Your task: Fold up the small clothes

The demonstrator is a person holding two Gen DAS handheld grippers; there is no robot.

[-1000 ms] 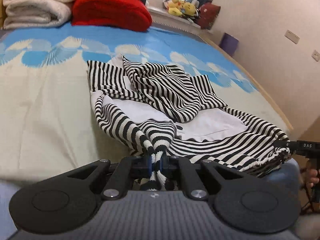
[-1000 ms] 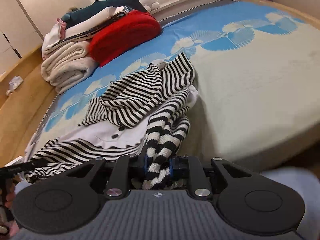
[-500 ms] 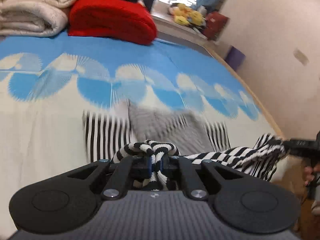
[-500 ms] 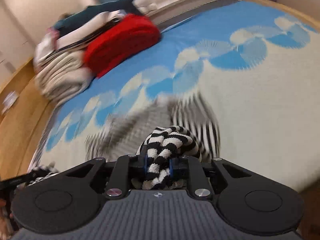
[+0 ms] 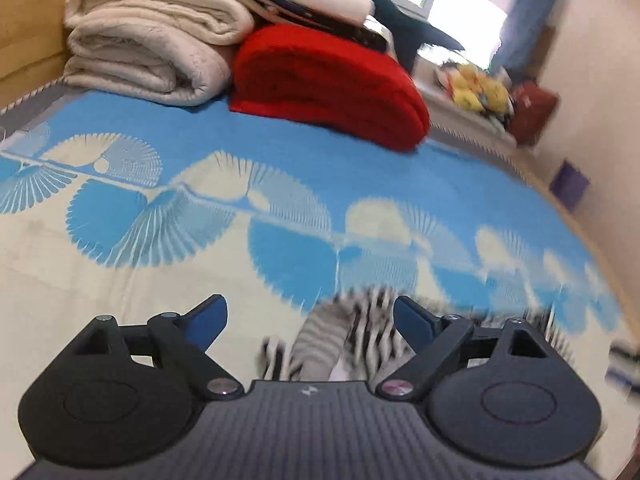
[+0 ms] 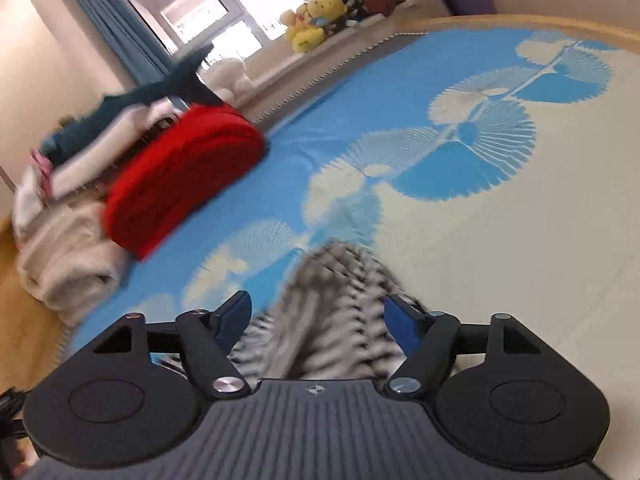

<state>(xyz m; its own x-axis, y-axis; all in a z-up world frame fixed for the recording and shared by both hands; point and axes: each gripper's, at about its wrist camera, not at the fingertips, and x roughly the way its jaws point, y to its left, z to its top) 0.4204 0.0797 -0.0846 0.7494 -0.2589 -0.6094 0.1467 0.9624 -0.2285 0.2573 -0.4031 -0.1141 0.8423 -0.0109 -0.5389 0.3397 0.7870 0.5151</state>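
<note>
Left gripper: the left gripper (image 5: pixel 310 316) has just been opening and its blue-padded jaws now stand spread wide, nothing pinched between them. The cloth lies past and below the tips, free of the pads.

Right gripper: same story on the right gripper (image 6: pixel 318 316). Its jaws have just been opening too, they stand well apart, and the striped fabric sits in the gap without either pad pressing on it.

Garment: the black-and-white striped knitted garment (image 5: pixel 356 336) is down on the bed, right in front of both grippers, blurred in both views so its outline is hard to read. In the right wrist view (image 6: pixel 332 304) it runs away from the jaws as a narrow heap.

Surface: the blue and cream bedspread with fan-shaped prints (image 5: pixel 280 184) is bare around the garment on all sides that show.

Background: a folded red blanket (image 5: pixel 320 84) and a stack of folded cream blankets (image 5: pixel 148 48) sit well apart at the far end of the bed.

Done so far: a fold looks to have been carried over and let go, judging by both claws open above cloth lying on the bed.

Still left: I cannot tell whether the layers lie square. Likely more folds and some smoothing before it counts as a tidy packet.
</note>
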